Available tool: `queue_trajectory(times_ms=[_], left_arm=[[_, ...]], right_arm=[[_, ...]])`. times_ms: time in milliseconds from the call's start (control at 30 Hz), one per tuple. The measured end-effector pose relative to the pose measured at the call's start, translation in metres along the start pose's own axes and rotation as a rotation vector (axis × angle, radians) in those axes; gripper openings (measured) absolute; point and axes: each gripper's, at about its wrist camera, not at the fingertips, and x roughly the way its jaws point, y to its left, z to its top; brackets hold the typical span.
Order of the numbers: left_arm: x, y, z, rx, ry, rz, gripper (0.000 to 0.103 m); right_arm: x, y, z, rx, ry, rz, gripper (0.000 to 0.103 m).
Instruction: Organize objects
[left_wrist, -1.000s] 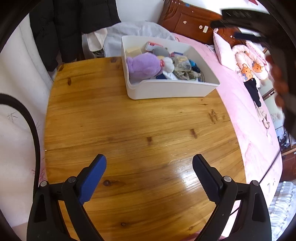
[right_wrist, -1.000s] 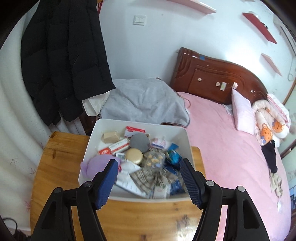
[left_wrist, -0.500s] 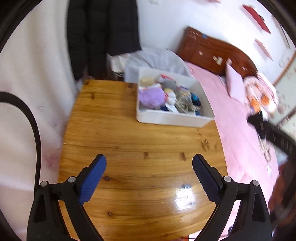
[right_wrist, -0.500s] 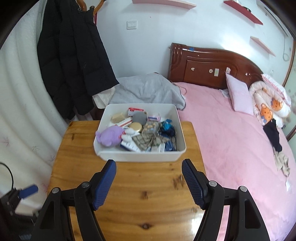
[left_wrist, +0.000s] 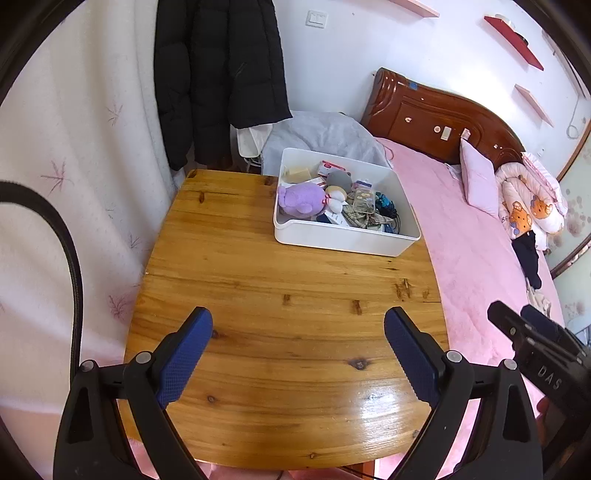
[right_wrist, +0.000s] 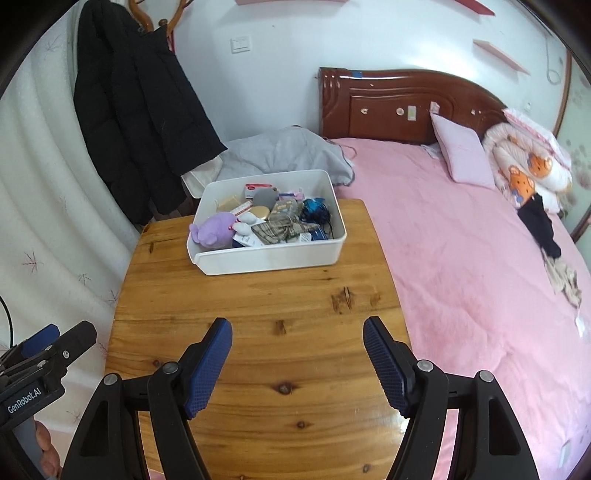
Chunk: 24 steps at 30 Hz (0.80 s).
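A white bin (left_wrist: 343, 240) (right_wrist: 269, 258) stands at the far right of a wooden table (left_wrist: 277, 288) (right_wrist: 258, 295). It holds a purple plush toy (left_wrist: 301, 199) (right_wrist: 216, 229), small boxes, a checked cloth (right_wrist: 284, 227) and a blue cable bundle (right_wrist: 314, 206). My left gripper (left_wrist: 297, 315) hovers open over the near half of the table, nothing between its blue pads. My right gripper (right_wrist: 297, 323) is open as well, above the near table edge and well short of the bin. Each gripper shows at the edge of the other's view: the right one (left_wrist: 513, 317), the left one (right_wrist: 64, 338).
A pink bed (right_wrist: 461, 258) with a wooden headboard (right_wrist: 399, 107) runs along the table's right side. A black coat (left_wrist: 221, 66) hangs behind the table, a grey cloth (right_wrist: 284, 155) lies behind the bin, and a white curtain (left_wrist: 74, 184) is on the left.
Both grippers have drawn back and up from the bin. The right one was right over the bin and now hangs above the near table. Both stayed open.
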Motion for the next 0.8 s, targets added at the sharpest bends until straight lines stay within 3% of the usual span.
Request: queue_trajectory(times_ms=[300,800], left_arm=[[-0.007,-0.013,-0.012,0.058,-0.011,0.083,0.095],[-0.017,-0.021,-0.028,0.109,-0.022,0.125,0.095]], right_arm=[[-0.018,-0.005,-0.021,0.01,-0.008,-0.004,0.075],[-0.043,0.006,-0.034,-0.026,-0.061,-0.071,0.075]])
